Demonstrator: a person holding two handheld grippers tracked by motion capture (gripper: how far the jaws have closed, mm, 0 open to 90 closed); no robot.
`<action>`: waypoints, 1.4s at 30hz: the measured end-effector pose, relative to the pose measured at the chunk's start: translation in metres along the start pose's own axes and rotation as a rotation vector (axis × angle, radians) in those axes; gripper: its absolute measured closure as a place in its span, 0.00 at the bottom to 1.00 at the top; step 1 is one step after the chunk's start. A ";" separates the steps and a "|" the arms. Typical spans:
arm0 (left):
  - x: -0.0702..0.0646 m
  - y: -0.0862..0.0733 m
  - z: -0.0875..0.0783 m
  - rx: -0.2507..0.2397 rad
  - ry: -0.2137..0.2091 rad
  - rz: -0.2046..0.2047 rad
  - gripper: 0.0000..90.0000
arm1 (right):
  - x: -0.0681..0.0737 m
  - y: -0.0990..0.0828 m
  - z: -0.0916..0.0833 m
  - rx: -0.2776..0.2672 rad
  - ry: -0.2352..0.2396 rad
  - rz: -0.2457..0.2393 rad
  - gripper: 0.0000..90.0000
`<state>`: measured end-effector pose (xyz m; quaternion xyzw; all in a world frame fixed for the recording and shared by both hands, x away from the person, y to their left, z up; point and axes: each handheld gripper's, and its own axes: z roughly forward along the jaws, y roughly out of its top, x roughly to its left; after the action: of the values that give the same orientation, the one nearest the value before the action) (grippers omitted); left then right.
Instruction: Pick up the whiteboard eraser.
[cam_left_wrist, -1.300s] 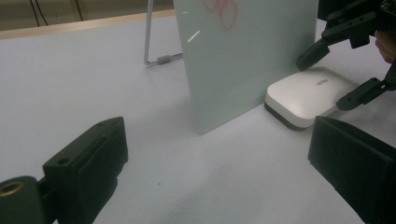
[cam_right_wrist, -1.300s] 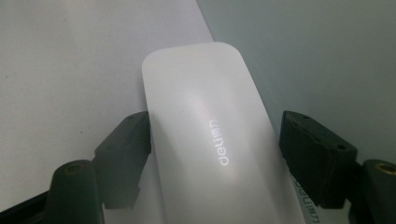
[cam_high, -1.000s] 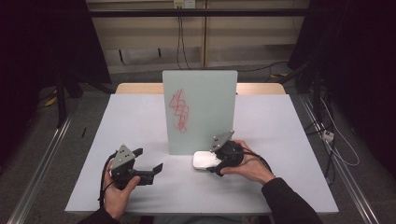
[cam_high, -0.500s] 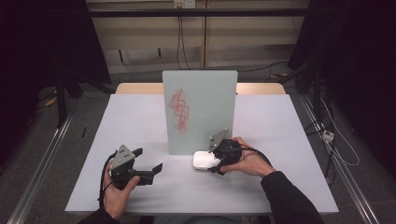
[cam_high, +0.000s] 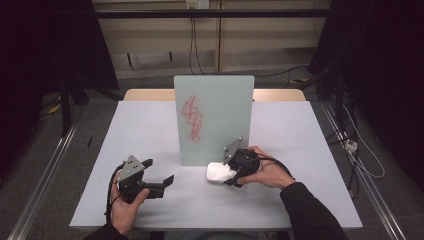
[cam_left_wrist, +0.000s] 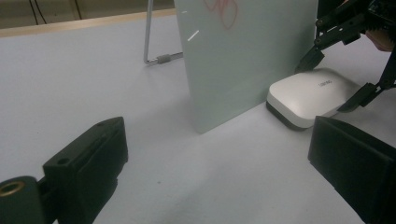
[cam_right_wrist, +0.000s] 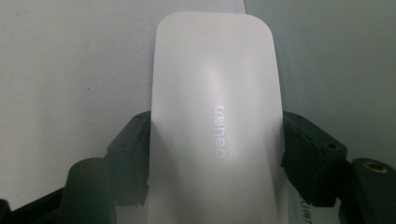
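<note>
Black pads of the right gripper (cam_high: 231, 173) press both long sides of a white eraser (cam_high: 220, 172), its jaws having just been closing on it. Its long axis runs across the table (cam_high: 300, 150), one end toward the left edge, the other inside the jaws. It lies flat near the front edge, just beside the foot of the upright glass board (cam_high: 214, 117). Well apart, the left gripper (cam_high: 159, 172) rests with jaws wide and nothing between them.
</note>
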<state>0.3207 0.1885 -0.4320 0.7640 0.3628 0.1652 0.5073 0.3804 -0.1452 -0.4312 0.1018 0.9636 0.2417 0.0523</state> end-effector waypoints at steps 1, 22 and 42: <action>0.000 0.000 0.000 0.001 0.001 0.000 0.05 | 0.001 0.001 0.000 0.002 0.001 0.003 0.35; 0.004 -0.003 -0.001 0.004 0.003 -0.021 0.05 | 0.008 -0.002 -0.019 -0.135 -0.059 0.083 0.35; 0.001 -0.002 -0.004 -0.002 0.011 -0.013 0.05 | 0.022 -0.008 -0.027 -0.259 -0.147 0.169 0.35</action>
<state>0.3178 0.1924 -0.4322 0.7601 0.3706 0.1664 0.5071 0.3537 -0.1592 -0.4125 0.1922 0.9060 0.3594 0.1146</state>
